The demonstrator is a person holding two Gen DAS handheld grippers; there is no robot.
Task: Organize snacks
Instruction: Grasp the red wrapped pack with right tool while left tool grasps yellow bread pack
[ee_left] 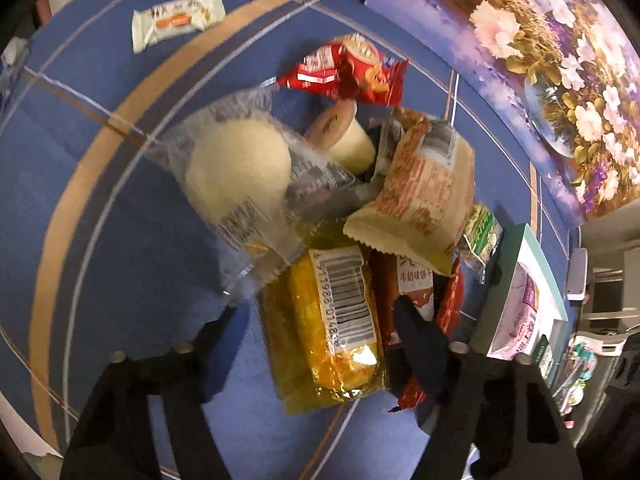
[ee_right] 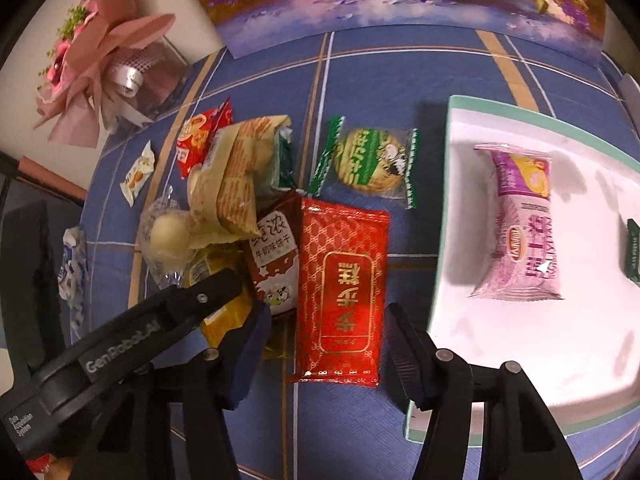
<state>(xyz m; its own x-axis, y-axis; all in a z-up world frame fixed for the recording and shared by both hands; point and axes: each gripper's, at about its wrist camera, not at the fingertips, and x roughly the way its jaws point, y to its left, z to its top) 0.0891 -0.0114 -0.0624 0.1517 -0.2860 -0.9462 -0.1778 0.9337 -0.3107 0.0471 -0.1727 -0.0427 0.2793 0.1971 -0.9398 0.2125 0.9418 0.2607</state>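
While snacks are lying piled on the worktop (ee_right: 400, 76), we're holding L claw (ee_left: 320, 344) around yellow pack (ee_left: 328, 320), R claw (ee_right: 320, 344) around red pack (ee_right: 340, 292); neither's squeezing yet.

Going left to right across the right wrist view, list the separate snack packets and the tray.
Small white candy packet → red-and-gold packet → green-wrapped round biscuit → white tray → purple packet lying in it.

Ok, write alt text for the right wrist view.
The right gripper straddles a red gold-patterned packet on a blue checked tablecloth, jaws not touching it. A snack pile lies left; a white tray right holds a purple packet.
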